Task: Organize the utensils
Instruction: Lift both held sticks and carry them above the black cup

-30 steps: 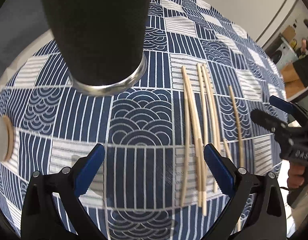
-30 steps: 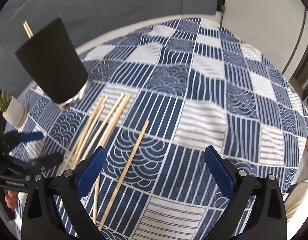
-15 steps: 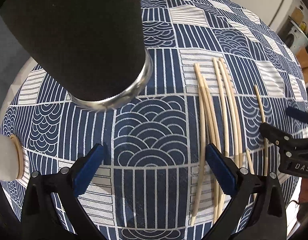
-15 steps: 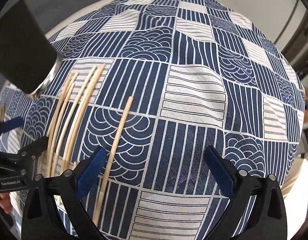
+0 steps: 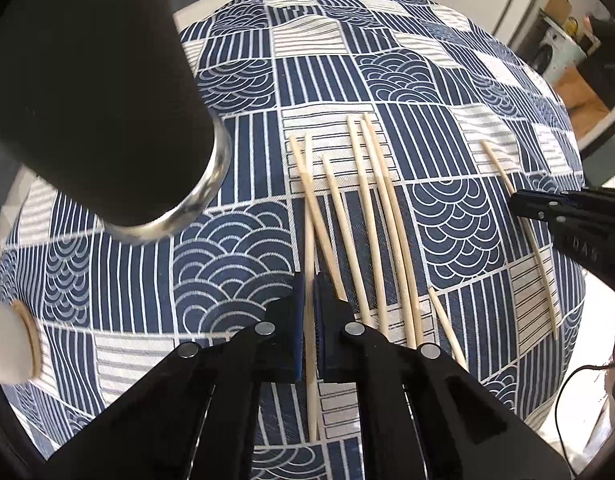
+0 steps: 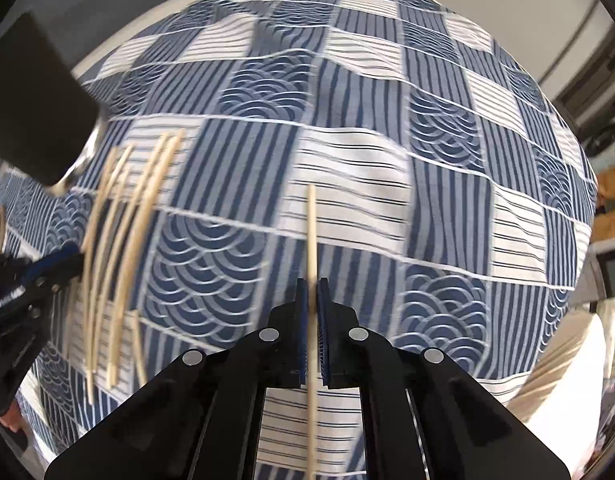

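Observation:
Several pale wooden chopsticks (image 5: 371, 208) lie side by side on the blue-and-white patterned cloth (image 5: 235, 256). My left gripper (image 5: 309, 292) points down at the leftmost one (image 5: 308, 184); its jaws are closing, blue pads pressed on that stick. A lone chopstick (image 6: 312, 232) lies apart to the right, and my right gripper (image 6: 312, 292) has its jaws closing on it, pads against its sides. A tall black cup (image 5: 87, 80) with a shiny base stands left of the sticks. The bundle (image 6: 123, 232) shows blurred in the right wrist view.
A small white pot (image 5: 7, 344) sits at the left edge, near the cup (image 6: 31, 108). The cloth covers a round table whose white rim (image 5: 187, 20) shows at the back. A short stick (image 5: 447, 324) lies between the bundle and the lone chopstick (image 5: 535, 248).
Both grippers went from wide open to shut, each on a chopstick. The left one shifted right toward the bundle; the right one came down over the lone stick, which now lines up between its jaws.

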A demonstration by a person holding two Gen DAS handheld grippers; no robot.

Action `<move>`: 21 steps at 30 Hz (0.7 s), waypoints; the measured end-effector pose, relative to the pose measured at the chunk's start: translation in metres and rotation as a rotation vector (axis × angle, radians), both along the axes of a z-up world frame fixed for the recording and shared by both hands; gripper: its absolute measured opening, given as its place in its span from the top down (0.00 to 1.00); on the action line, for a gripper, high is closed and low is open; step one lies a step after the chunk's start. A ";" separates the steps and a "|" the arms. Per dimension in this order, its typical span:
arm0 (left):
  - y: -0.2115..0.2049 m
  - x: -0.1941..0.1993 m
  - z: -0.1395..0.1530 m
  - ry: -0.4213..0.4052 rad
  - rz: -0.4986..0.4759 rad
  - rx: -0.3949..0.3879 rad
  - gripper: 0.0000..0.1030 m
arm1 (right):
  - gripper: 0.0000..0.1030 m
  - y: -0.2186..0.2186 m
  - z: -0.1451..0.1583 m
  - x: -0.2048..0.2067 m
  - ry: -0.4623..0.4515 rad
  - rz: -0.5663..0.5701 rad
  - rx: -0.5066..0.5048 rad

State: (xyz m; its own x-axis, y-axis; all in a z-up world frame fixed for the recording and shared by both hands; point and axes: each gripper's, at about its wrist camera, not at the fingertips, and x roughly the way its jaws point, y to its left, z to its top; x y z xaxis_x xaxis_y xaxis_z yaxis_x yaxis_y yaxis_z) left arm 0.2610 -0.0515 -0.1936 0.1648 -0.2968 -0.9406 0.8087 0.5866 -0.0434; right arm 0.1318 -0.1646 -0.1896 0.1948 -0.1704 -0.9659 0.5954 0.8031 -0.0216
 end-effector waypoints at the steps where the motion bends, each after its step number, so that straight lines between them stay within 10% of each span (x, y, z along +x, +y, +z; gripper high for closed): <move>1: 0.003 -0.001 0.000 0.018 0.016 -0.009 0.95 | 0.96 -0.005 0.000 -0.002 -0.001 -0.012 0.008; 21: 0.114 0.015 0.027 0.001 0.233 -0.020 0.95 | 0.96 -0.028 0.067 0.019 -0.169 0.008 -0.016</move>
